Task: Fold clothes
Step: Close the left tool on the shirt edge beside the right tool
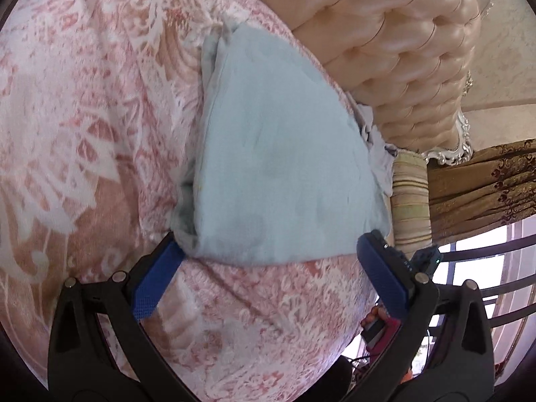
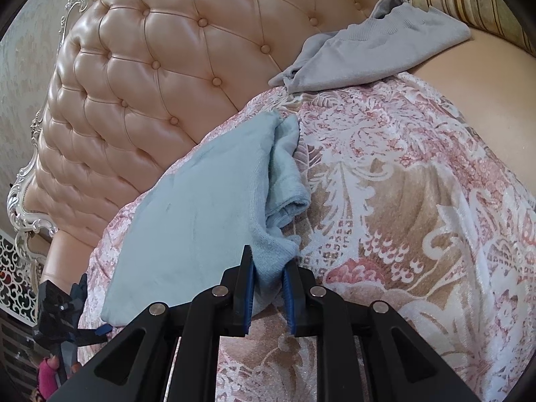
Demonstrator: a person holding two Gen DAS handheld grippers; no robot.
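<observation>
A light blue garment [image 1: 278, 167] lies folded on the pink patterned bedspread [image 1: 83, 117], close to the headboard. In the left wrist view my left gripper [image 1: 271, 239] is open wide at the garment's near edge, its left pad [image 1: 157, 278] touching one corner. In the right wrist view the same blue garment [image 2: 201, 221] runs toward the headboard, with loose folds bunched along its right side. My right gripper [image 2: 269, 261] is shut on its near corner, the fabric pinched between the narrow blue pads. The left gripper [image 2: 63, 305] shows small at the lower left there.
A tufted peach headboard [image 2: 150, 83] borders the bed just beyond the garment. A grey garment [image 2: 361, 57] lies crumpled against it. A striped cushion [image 1: 412, 194], brown curtains [image 1: 485, 181] and a barred window [image 1: 479, 268] stand past the bed's edge. A pink sleeve [image 1: 385, 328] shows below.
</observation>
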